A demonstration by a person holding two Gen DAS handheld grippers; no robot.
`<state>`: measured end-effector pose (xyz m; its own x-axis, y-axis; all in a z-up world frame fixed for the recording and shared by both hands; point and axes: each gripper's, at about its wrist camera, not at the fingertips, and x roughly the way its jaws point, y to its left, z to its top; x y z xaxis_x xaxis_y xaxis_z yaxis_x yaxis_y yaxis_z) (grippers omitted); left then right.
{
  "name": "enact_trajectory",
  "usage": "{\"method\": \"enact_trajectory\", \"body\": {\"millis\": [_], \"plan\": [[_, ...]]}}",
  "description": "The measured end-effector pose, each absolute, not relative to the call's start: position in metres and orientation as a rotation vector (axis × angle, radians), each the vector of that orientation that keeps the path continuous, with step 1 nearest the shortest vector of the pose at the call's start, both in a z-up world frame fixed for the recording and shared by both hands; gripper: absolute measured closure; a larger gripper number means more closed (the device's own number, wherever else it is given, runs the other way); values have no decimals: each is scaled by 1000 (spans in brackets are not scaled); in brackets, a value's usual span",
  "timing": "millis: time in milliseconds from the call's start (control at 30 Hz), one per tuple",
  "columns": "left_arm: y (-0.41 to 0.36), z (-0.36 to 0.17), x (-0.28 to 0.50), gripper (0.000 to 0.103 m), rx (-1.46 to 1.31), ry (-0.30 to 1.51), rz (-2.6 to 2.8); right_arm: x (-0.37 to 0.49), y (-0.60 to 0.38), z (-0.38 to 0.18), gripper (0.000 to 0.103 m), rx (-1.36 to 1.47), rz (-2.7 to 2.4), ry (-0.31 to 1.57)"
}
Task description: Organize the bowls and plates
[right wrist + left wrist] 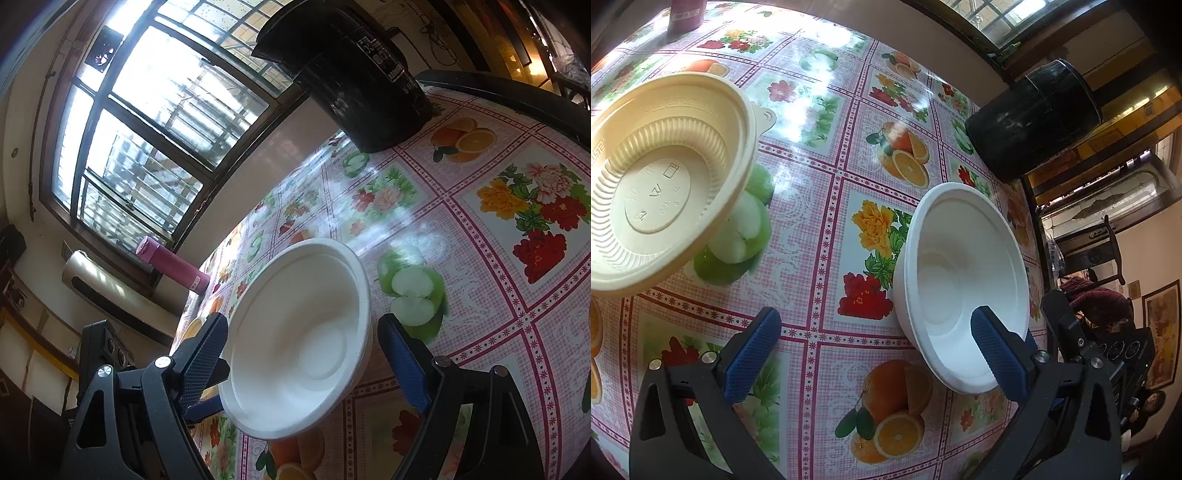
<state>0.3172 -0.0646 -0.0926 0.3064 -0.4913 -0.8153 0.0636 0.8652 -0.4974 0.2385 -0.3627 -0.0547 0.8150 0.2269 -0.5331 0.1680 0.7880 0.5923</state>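
A white bowl [964, 284] stands on the fruit-and-flower tablecloth [827, 147]. A cream ribbed plastic bowl [661, 181] stands at the left of the left wrist view. My left gripper [875, 350] is open; its right finger [997, 354] reaches over the white bowl's near rim, its left finger [750, 354] is over bare cloth. In the right wrist view the white bowl [299, 339] lies between the open fingers of my right gripper [303, 365], with its rim close to both pads. The other gripper's finger [203, 406] shows behind the bowl's left rim.
A tall black pot [1034, 118] stands at the table's far right edge, also in the right wrist view [351, 74]. A pink flask [173, 264] stands at the far end near the window [147, 122]. A dark chair back [517, 96] borders the table.
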Motion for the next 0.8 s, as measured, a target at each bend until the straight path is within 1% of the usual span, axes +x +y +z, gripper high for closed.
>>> {"method": "enact_trajectory", "body": {"millis": [233,267,333,400,467,533,567,600,633,700,733,767,800], "plan": [[-78,-96,316,15,-326,1204,-356,238,-365,-55,23,674,18,627],[-80,-97,316,18,-326,1205,-359,238,-365,-55,25,673,13,626],[-80,-95,316,30,-325,1197,-359,237,-367,-55,28,670,5,623],[-83,-90,314,32,-299,1176,-364,236,-366,-53,41,658,-7,621],[-88,-88,311,34,-278,1164,-375,235,-366,-52,46,645,-19,620],[-93,-87,309,42,-242,1154,-376,235,-366,-52,49,644,-20,620],[-95,-88,308,43,-221,1148,-369,235,-365,-52,53,638,-21,622],[-98,-88,308,48,-203,1140,-365,235,-365,-52,58,636,-22,626],[-100,-88,307,56,-195,1133,-371,236,-364,-53,60,634,-23,632],[-104,-87,305,63,-186,1113,-391,237,-364,-54,73,628,-30,643],[-107,-86,303,66,-166,1100,-396,237,-364,-55,78,629,-31,646],[-110,-85,301,66,-143,1091,-392,237,-363,-55,86,629,-30,649],[-113,-85,300,66,-127,1085,-386,238,-362,-55,92,625,-27,653]]}}
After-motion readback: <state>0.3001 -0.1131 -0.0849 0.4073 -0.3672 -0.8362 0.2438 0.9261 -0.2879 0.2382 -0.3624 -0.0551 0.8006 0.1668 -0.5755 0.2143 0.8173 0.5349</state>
